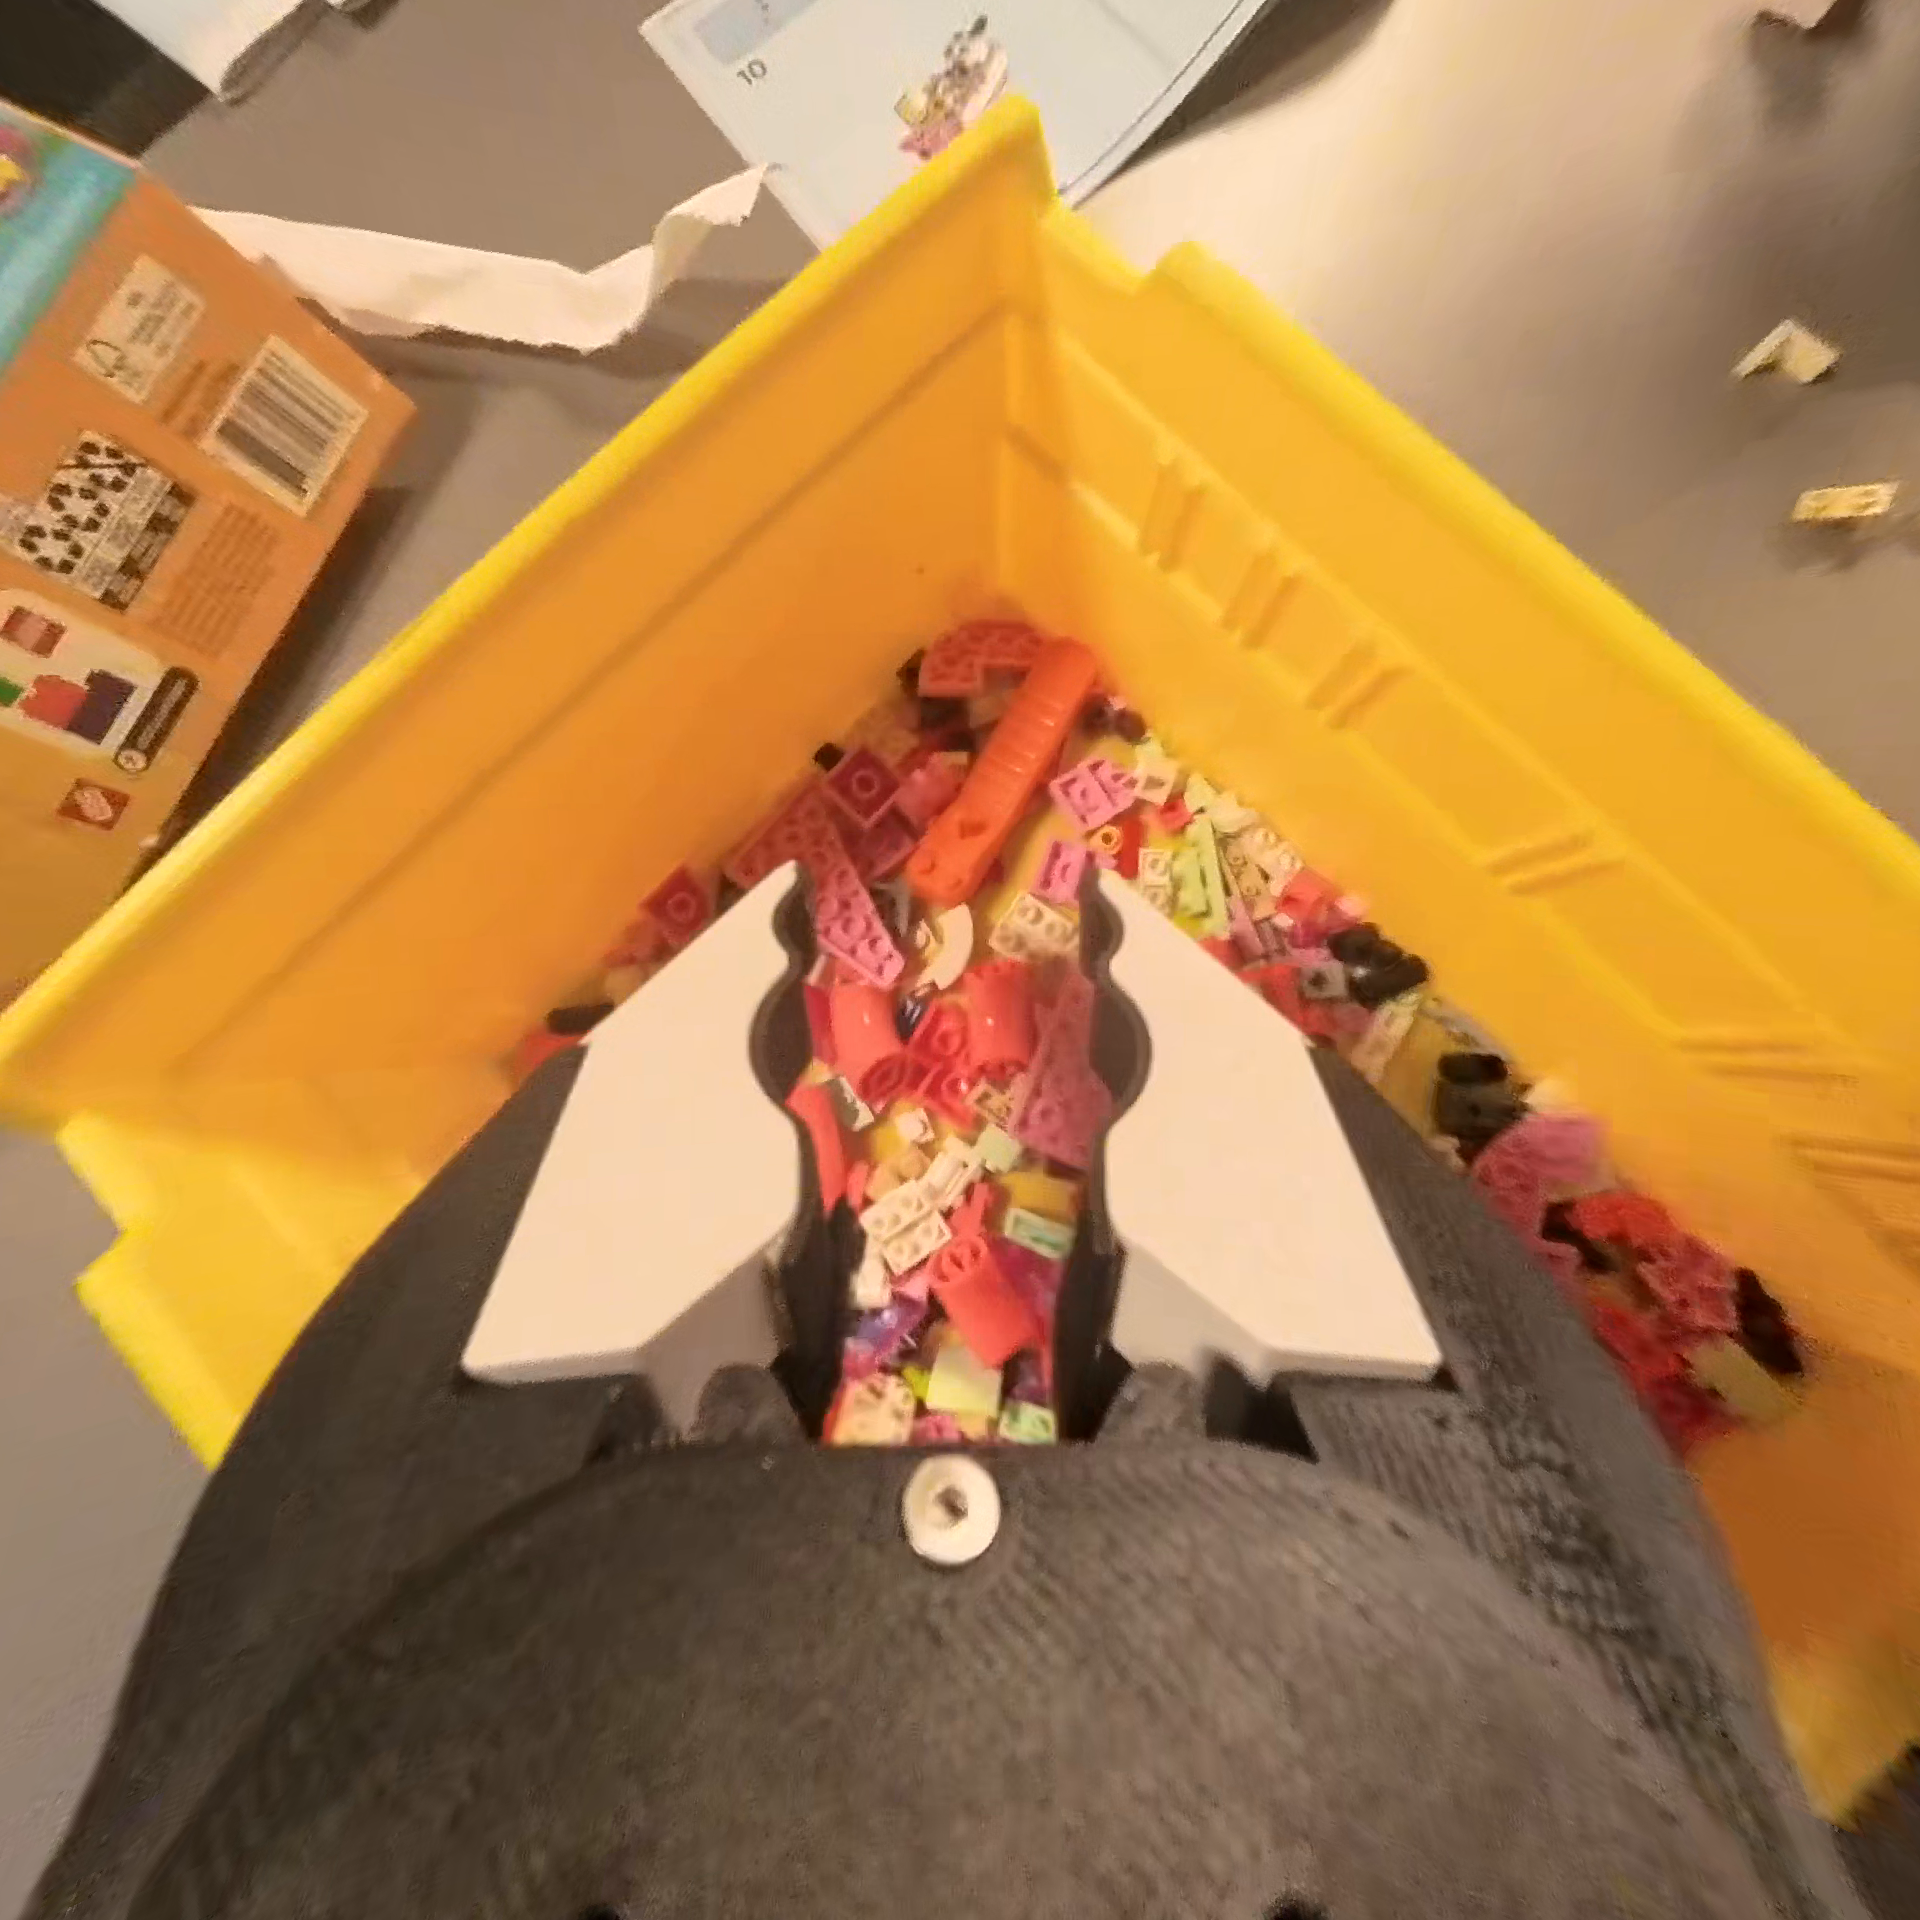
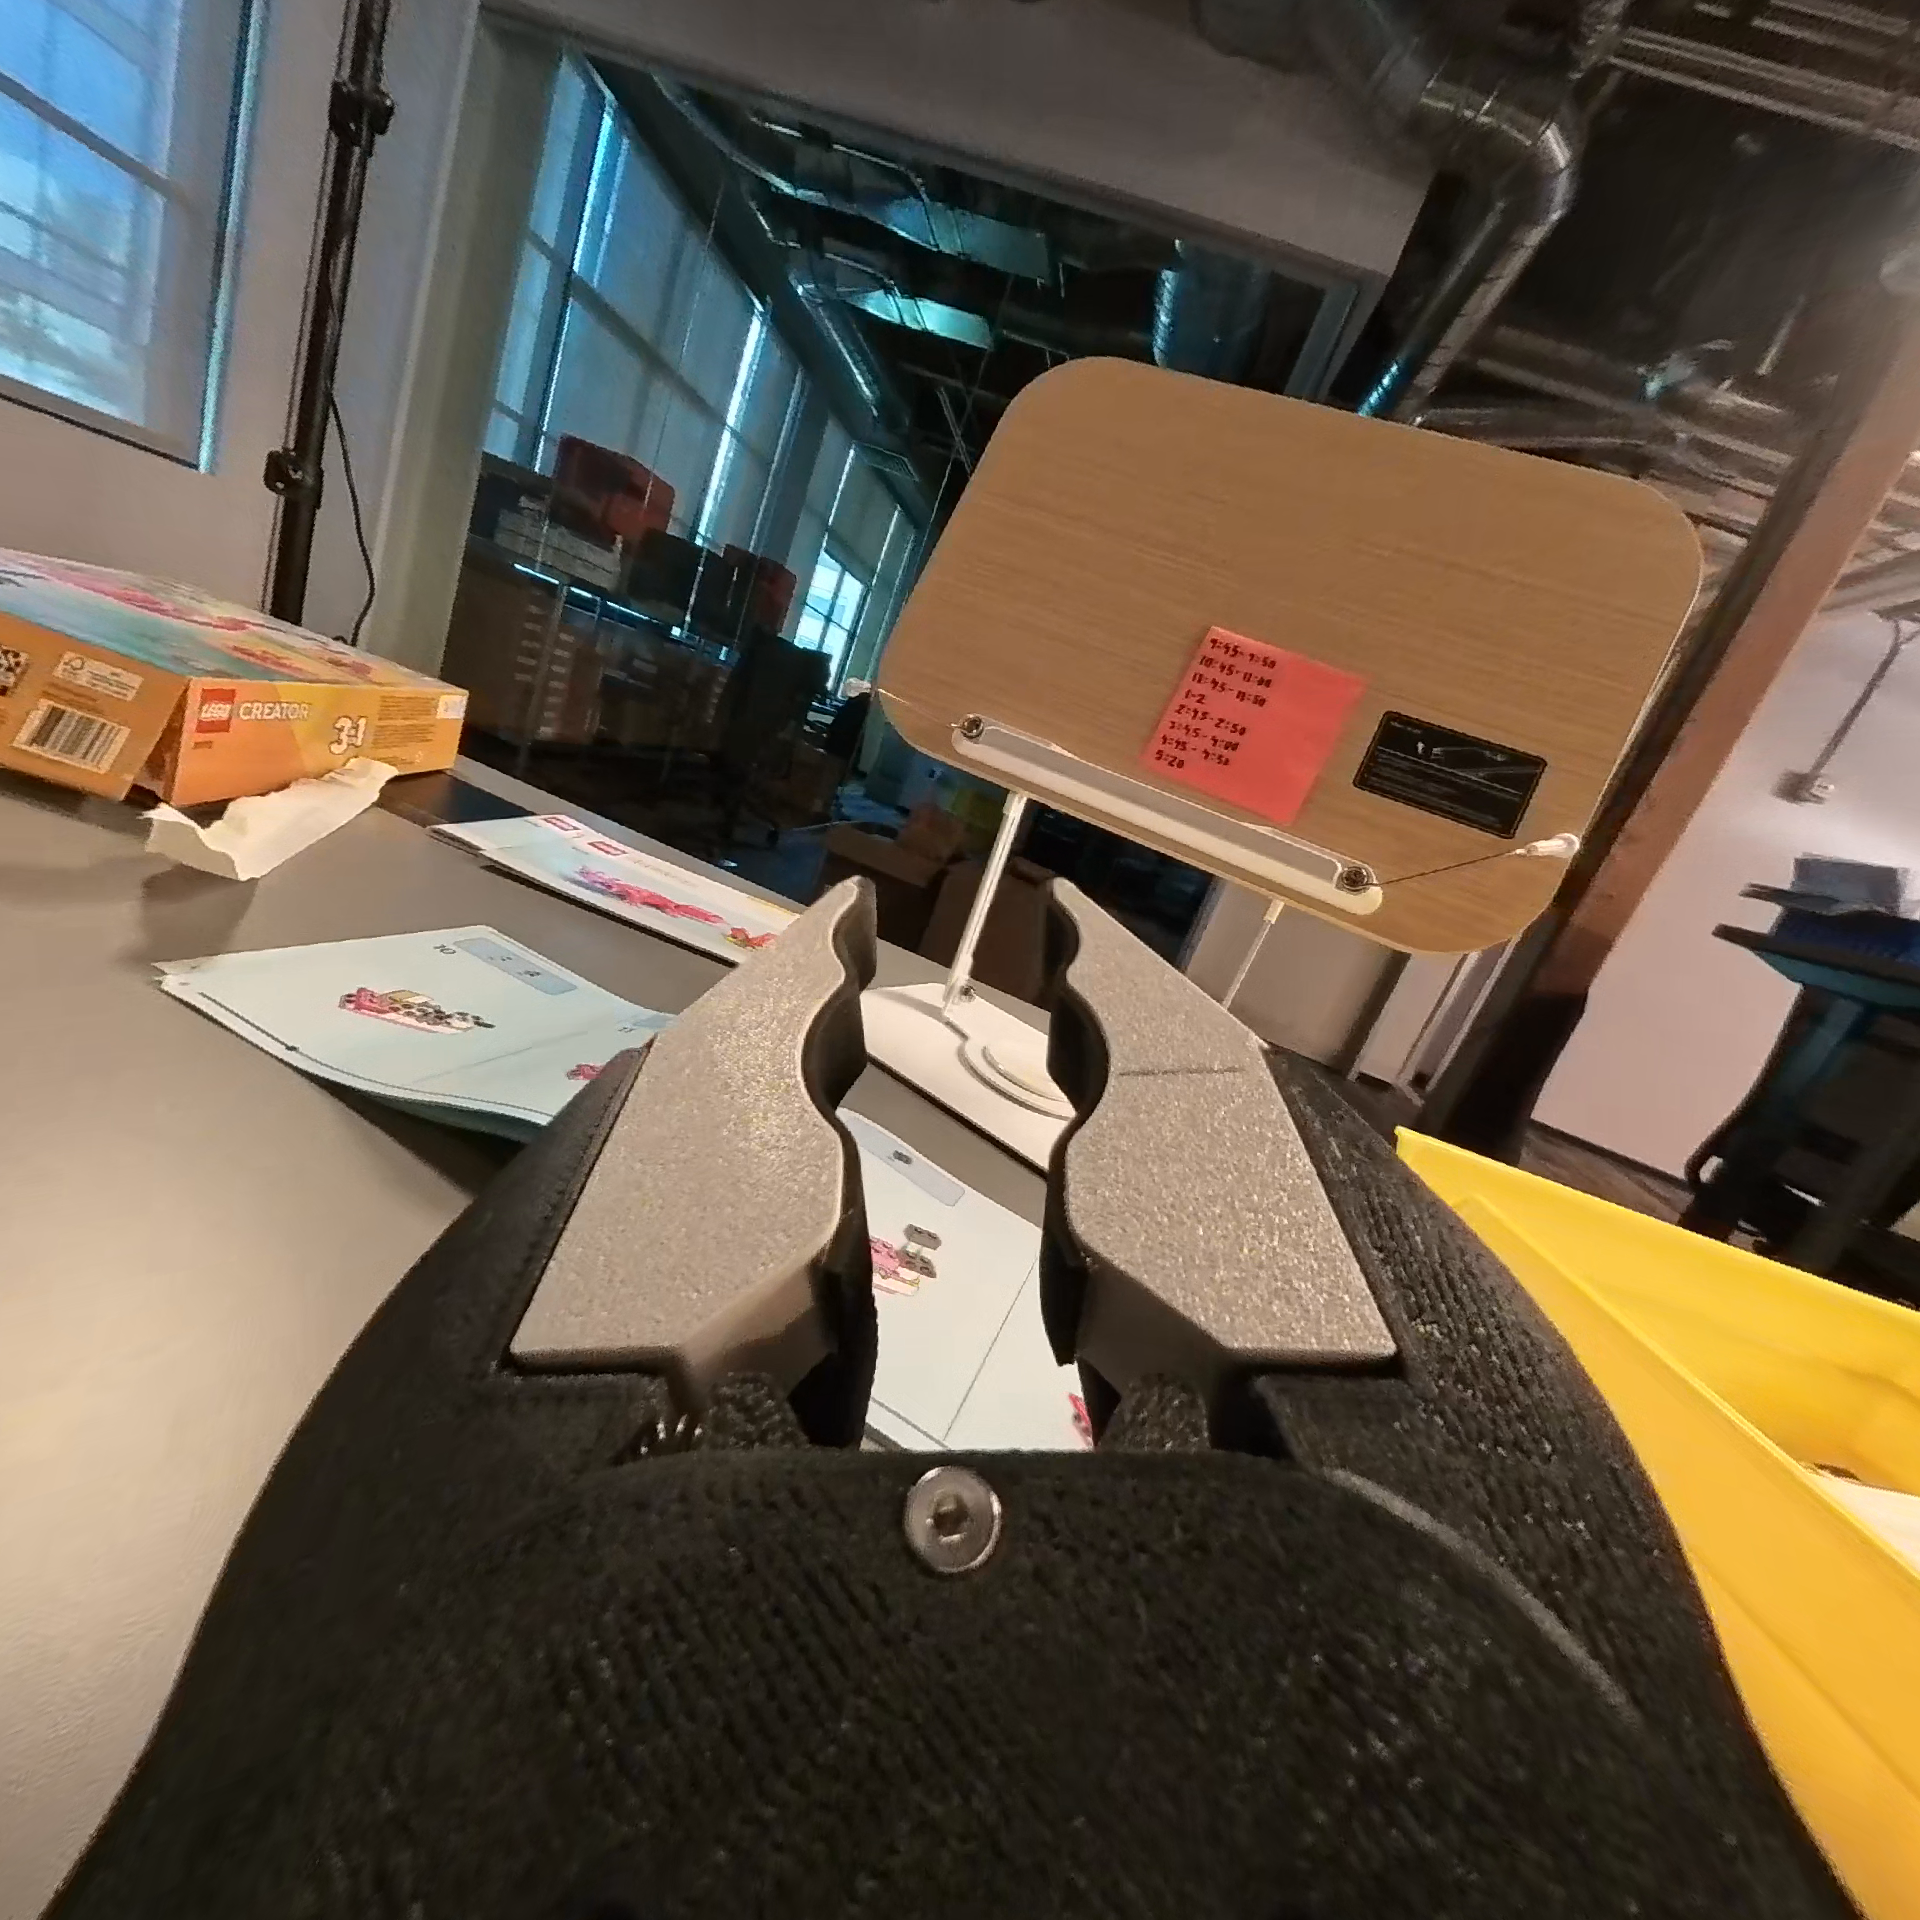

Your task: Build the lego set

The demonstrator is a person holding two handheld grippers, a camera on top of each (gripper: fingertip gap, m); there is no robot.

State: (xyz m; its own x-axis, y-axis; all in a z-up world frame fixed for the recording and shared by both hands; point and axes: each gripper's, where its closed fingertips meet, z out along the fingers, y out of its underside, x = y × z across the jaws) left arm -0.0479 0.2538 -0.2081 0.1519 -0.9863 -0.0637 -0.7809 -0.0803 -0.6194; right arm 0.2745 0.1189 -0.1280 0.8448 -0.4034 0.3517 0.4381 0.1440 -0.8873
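Observation:
My left gripper (image 1: 940,883) is open with nothing between its white fingers (image 1: 665,1091). It hangs over the yellow bin (image 1: 727,540), above a heap of small pink, red, white and pale green toy bricks (image 1: 935,1091). An orange brick-separator tool (image 1: 1013,769) lies on the heap just past the fingertips. My right gripper (image 2: 956,894) is open and empty, held above the grey table (image 2: 208,1195) over an open instruction booklet (image 2: 416,1018). The bin's yellow rim (image 2: 1662,1299) shows at the right of the right wrist view.
An orange toy-brick box (image 1: 156,499) and torn white paper (image 1: 436,281) lie left of the bin. A booklet (image 1: 935,83) lies beyond it, and loose pale pieces (image 1: 1787,358) lie on the table at right. A wooden book stand (image 2: 1299,686) stands ahead of my right gripper. The tips of one gripper are about 35 cm away from the tips of the other.

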